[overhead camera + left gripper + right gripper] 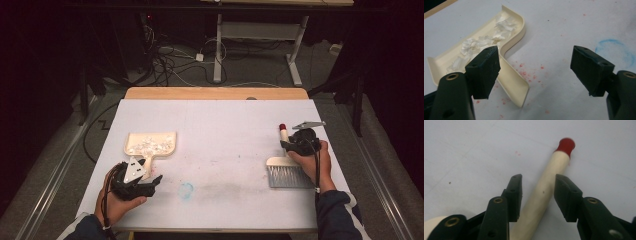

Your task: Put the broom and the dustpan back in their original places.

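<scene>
1. A cream dustpan (150, 144) is seen lying flat on the white counter (225, 150) at the left, with white scraps (149, 144) gathered in its tray
2. The left gripper (150, 184) is held just beside the dustpan's handle (514, 85), near the front edge of the counter
3. In the left gripper view, its jaws are spread wide; the handle is overlapped by one jaw and bare counter lies between the two, so nothing is held
4. A faint blue ring (615, 51) and red specks (524, 72) are marked on the counter close to that gripper
5. A brush (286, 165) with a cream handle (544, 192), a red tip (566, 145) and grey bristles (289, 177) is laid on the counter at the right
6. The right gripper (294, 141) is set over the brush handle
7. In the right gripper view, its jaws are kept narrow on either side of the handle, with small gaps left at both pads, so the handle is straddled and not pinched
</scene>
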Tool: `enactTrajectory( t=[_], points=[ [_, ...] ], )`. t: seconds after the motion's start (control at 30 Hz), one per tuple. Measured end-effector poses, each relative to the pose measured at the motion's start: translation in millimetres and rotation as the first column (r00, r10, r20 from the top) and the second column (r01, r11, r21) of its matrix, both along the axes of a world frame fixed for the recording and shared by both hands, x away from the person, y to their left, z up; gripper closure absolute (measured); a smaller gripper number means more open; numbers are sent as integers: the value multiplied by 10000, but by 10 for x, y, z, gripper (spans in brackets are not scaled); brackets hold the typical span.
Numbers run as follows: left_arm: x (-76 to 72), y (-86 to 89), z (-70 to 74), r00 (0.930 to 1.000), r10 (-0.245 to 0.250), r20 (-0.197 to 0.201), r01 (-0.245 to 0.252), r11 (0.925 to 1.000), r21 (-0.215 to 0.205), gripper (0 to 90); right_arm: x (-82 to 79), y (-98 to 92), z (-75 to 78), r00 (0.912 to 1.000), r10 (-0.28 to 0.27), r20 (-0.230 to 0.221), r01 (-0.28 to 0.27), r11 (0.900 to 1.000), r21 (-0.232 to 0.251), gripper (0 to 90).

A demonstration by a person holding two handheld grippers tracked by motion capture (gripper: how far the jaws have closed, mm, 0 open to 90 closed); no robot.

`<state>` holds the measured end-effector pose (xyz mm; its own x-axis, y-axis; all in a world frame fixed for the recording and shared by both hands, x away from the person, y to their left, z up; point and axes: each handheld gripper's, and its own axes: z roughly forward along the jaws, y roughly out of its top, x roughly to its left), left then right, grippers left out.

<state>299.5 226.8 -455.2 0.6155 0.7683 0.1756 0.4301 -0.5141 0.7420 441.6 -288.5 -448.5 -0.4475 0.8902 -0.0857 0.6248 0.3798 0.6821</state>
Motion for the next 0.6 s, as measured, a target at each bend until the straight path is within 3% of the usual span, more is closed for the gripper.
enactTrajectory(
  t=[0.13,0.3,0.43,0.6],
  points=[
    [-18,15,10,9999,-73,112,74,9999,-107,229,-58,54,107,9977,198,645,-222,9991,357,527],
    [-46,10,32,9992,-243,332,249,9996,-165,218,-153,128,237,9864,557,1544,-689,9943,813,462],
    [-62,-1,49,9985,-288,465,292,9995,-71,211,-212,178,310,9787,684,1937,-890,9910,997,403],
    [-73,-6,55,9982,-325,512,327,9995,-37,209,-262,229,356,9743,518,2192,-736,9930,921,346]
  ],
)
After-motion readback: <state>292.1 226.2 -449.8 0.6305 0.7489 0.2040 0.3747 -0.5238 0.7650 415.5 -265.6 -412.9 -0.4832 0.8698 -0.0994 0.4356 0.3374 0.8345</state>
